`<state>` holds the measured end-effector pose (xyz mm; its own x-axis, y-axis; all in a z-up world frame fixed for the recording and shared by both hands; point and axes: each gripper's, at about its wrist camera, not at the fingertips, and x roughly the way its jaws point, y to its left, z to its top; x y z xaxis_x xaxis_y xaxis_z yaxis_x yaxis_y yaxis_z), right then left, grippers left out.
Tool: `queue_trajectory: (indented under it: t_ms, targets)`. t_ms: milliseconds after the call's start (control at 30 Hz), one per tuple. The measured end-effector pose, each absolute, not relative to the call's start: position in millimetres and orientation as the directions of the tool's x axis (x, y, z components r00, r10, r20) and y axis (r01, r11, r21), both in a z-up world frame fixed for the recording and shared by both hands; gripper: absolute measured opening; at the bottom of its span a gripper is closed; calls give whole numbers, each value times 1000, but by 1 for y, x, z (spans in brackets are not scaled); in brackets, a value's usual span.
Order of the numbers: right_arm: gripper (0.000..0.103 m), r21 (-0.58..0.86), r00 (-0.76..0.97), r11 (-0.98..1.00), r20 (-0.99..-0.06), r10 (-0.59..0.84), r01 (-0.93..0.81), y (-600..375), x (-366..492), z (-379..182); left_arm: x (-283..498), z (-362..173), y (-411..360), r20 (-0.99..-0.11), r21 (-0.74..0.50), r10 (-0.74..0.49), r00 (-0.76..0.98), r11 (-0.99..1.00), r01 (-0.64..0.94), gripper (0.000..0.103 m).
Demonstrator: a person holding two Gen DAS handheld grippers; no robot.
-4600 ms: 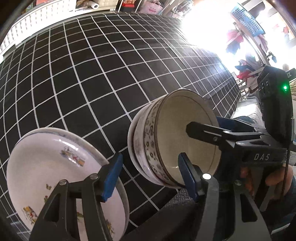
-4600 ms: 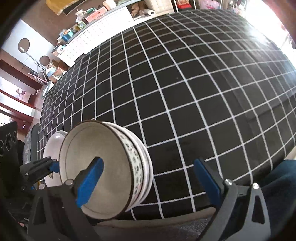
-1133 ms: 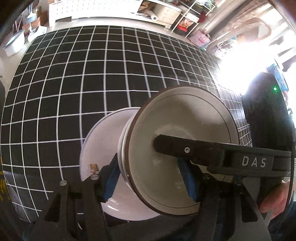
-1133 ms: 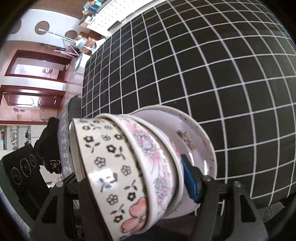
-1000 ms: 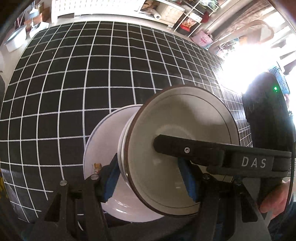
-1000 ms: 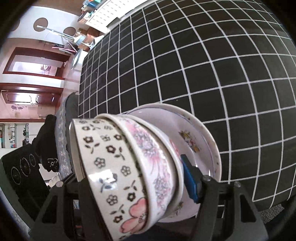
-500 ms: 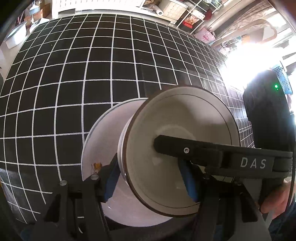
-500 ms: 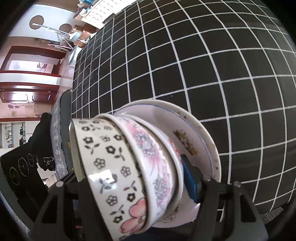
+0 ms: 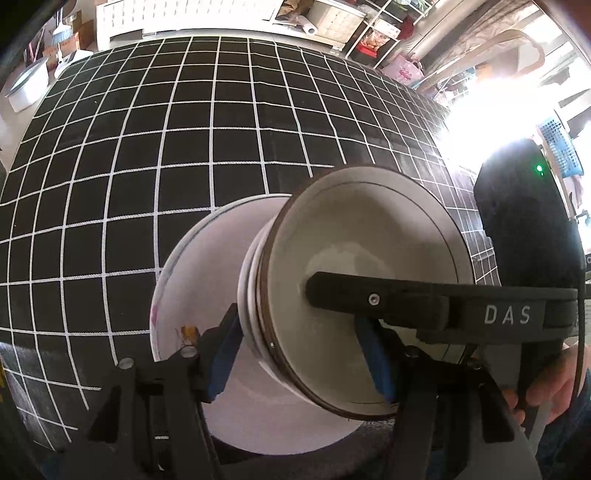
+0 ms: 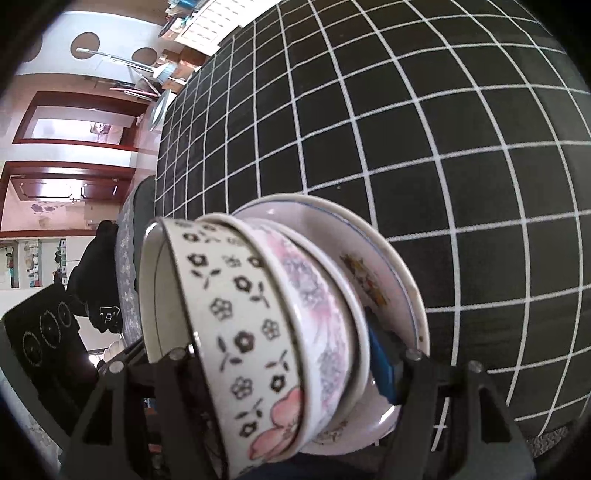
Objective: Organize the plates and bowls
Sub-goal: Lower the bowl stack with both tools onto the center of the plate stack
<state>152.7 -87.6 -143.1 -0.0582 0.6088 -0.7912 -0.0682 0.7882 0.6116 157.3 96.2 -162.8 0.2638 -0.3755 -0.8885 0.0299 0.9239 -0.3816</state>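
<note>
A stack of nested bowls (image 9: 354,280) with flower patterns (image 10: 243,325) is held from both sides, tilted on edge, over a white decorated plate (image 9: 207,266) on the black checked tablecloth. My left gripper (image 9: 299,354) is shut on the stack's rim, one blue pad outside and one inside the top bowl. My right gripper (image 10: 288,354) is shut on the opposite side of the stack; its left finger is hidden behind the bowls. The plate (image 10: 384,273) shows behind the bowls in the right wrist view. Whether the stack touches the plate I cannot tell.
The black tablecloth with white grid lines (image 9: 184,129) covers the table around the plate. Its near edge (image 9: 33,387) drops off by the plate. Shelves and clutter (image 9: 332,22) stand beyond the far edge. The right gripper's body (image 9: 524,236) is at the right.
Earlier my grippers were open around the bowls, with the plate off to the left. Now both are shut on the stack over the plate. In the last second little has moved.
</note>
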Motion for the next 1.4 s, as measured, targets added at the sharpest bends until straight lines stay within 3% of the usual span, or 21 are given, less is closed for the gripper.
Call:
queue_trajectory:
  t_ms: [667,767,933,1400]
  targets:
    - [73,618,-86,780,-786,612,-101,-92,151,-144,140,-166,105,-890,-390,-383,249,921,22,59]
    - [80,604,-79,789,-797,598,-112,-88,148,-140,140,-166,105,-889,-390,-382,251,921,23,59]
    - [102,592,-54,792,-805,591,-151,-80,144,-130,141,-162,107,-883,-399,-390,261,917,20,59]
    - [103,631,-28,773,-775,631,-54,-102,140,-127,141,-145,109,-884,-375,-364,293,927,17,60]
